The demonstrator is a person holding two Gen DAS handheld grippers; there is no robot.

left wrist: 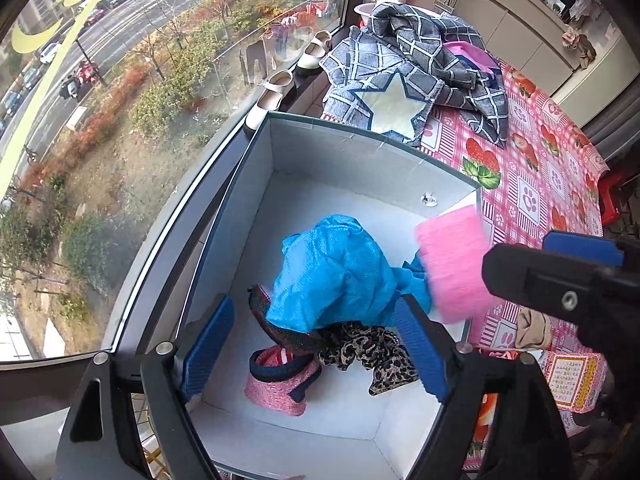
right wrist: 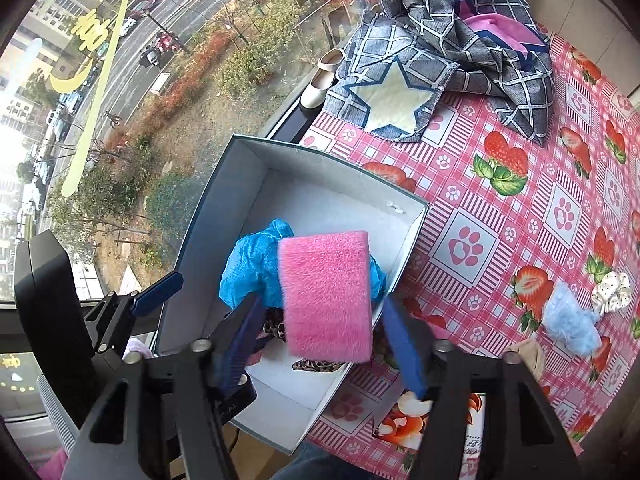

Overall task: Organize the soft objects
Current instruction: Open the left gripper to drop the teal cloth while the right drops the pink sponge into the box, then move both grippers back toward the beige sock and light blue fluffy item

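Observation:
An open box (left wrist: 360, 132), white inside, stands on the tablecloth by the window. In it lie a crumpled blue cloth (left wrist: 336, 272), a pink knitted slipper (left wrist: 280, 380) and a leopard-print scrunchie (left wrist: 372, 352). My left gripper (left wrist: 316, 344) hangs open over the box, its blue pads either side of the blue cloth and clear of it. My right gripper (right wrist: 322, 344) points down over the box's near right wall (right wrist: 400, 264). A pink fluffy sponge block (right wrist: 326, 296) sits between its jaws, with a gap showing on each side. The sponge hides part of the blue cloth (right wrist: 248, 268).
A grey checked cloth with a pale star (right wrist: 400, 92) is heaped at the back of the pink strawberry tablecloth (right wrist: 520, 208). At the right lie a light blue fluffy piece (right wrist: 572, 320), a white dotted scrunchie (right wrist: 612, 292) and a beige cloth (right wrist: 524, 354). Cream shoes (left wrist: 272, 96) line the sill.

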